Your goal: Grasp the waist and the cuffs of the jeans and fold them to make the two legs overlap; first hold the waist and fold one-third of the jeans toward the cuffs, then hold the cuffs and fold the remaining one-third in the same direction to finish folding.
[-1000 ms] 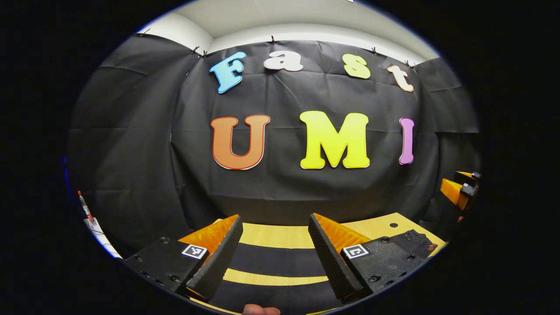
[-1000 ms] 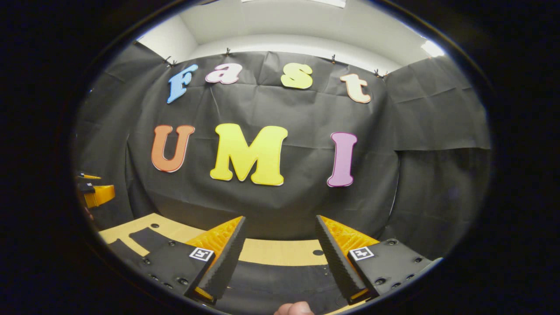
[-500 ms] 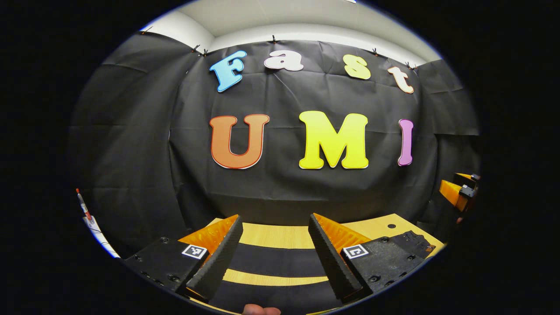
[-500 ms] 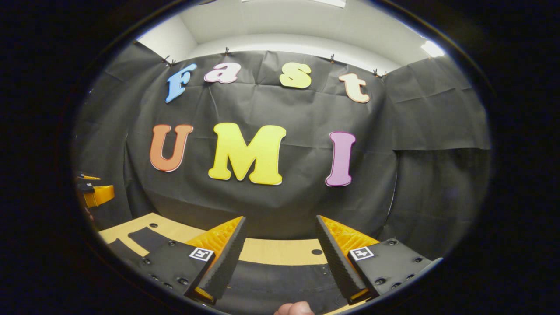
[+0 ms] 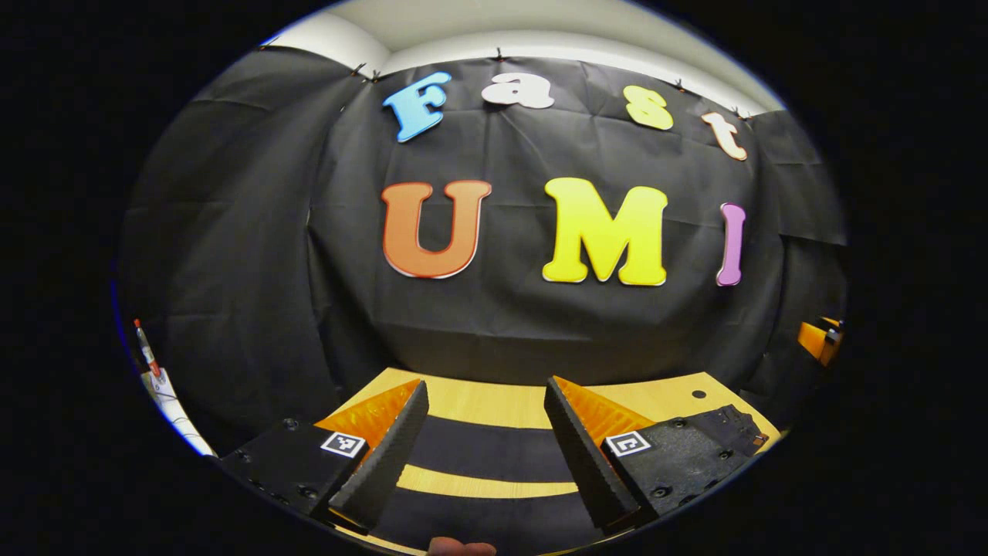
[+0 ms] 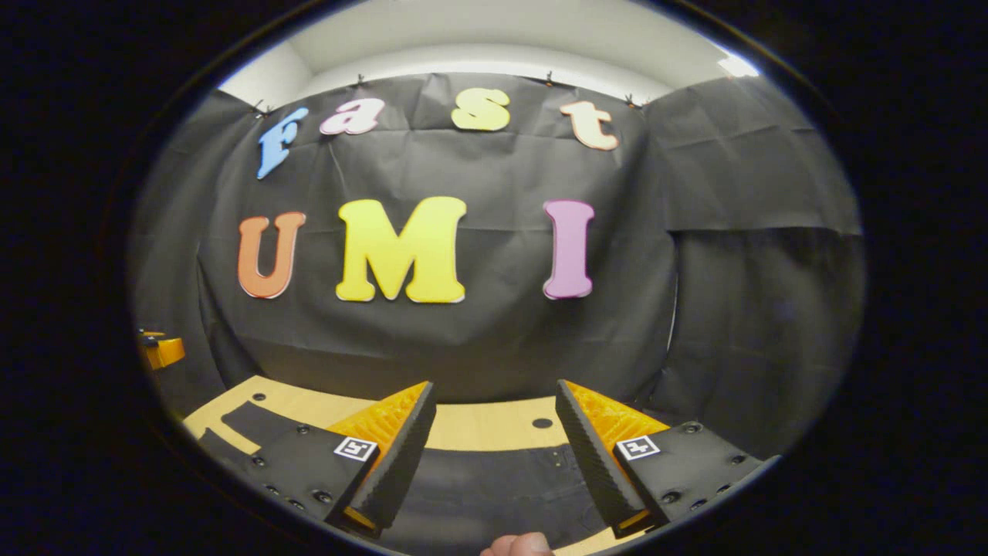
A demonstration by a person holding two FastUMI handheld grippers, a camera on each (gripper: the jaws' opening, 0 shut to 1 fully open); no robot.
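Open air lies above the jeans [image 6: 494, 494] on the table [image 5: 494, 401]; booth wall [image 5: 478, 324] blocks beyond.

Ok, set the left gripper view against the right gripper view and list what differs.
Left gripper view: two legs of the jeans as separate dark strips with a band of table between them, a pen at the left edge, and the right gripper far right.
Right gripper view: a broad part of the jeans, apparently the waist end, with small rivets, and the left gripper far left.
Both: the view's own gripper open above flat jeans on the wooden table.
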